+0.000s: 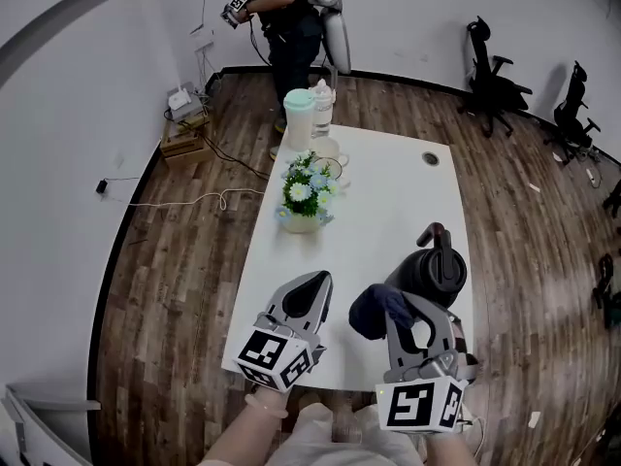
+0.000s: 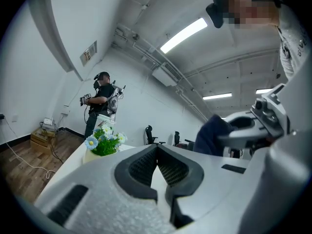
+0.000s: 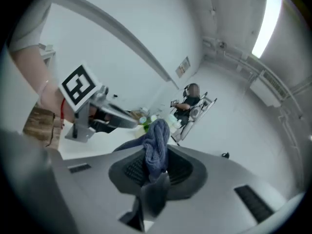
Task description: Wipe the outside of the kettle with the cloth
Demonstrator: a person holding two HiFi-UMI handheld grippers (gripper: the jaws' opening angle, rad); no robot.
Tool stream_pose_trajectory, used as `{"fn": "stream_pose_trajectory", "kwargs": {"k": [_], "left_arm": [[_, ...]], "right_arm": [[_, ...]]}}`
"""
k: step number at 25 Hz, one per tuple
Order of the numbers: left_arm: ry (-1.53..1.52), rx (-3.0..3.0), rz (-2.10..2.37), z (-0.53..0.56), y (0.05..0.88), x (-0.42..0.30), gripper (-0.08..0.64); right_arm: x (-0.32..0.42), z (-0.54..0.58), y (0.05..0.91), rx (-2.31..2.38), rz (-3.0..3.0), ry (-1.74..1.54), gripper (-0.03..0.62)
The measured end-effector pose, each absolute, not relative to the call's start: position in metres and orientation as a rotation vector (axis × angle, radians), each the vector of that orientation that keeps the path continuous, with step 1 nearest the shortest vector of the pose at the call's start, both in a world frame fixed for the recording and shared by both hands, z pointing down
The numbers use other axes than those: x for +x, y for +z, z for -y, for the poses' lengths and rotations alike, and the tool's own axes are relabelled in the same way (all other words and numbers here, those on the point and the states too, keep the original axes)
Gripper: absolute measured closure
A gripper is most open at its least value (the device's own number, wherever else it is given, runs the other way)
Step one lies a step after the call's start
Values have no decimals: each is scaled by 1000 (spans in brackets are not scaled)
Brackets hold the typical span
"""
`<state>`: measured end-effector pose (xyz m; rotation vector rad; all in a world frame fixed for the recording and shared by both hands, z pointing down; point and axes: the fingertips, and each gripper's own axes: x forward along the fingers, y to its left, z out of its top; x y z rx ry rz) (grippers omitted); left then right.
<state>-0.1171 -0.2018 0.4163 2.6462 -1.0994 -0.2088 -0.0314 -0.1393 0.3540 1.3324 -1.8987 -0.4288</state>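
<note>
- Black kettle with arched handle (image 1: 428,268): stood upright on the white rectangular table (image 1: 388,183), near its front right corner.
- Dark blue crumpled cloth (image 3: 157,141): pinched between the jaws of the right gripper (image 1: 396,311), just left of the kettle; contact with the kettle could not be judged.
- Left gripper (image 2: 157,152): jaws met at the tips with nothing between them, further left of the kettle and apart from it.
- Cream pot of blue and white flowers (image 1: 305,200): beyond the kettle, to its left.

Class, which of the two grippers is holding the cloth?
The right gripper: a dark blue cloth is pinched in its jaws, while the left gripper is shut on nothing.
</note>
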Motion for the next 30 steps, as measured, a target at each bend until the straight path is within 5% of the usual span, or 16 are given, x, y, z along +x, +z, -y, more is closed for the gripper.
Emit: {"fn": "stream_pose_trajectory", "kwargs": {"k": [3,6,17,30], "left_arm": [[-263,2664,1070,201,399,-106,554],[-275,2671,1032,194,396,-97,554],[-253,2686,966,193,400,-75,554],[-228,2690,947,183,401,-48,554]], "right_arm": [[5,183,296,1381,1797,-577,537],[33,211,328,1238,1708,-441,537],[47,108,365,1053,1853,-254,537],[179,182,302,1805,2008,-103,537]]}}
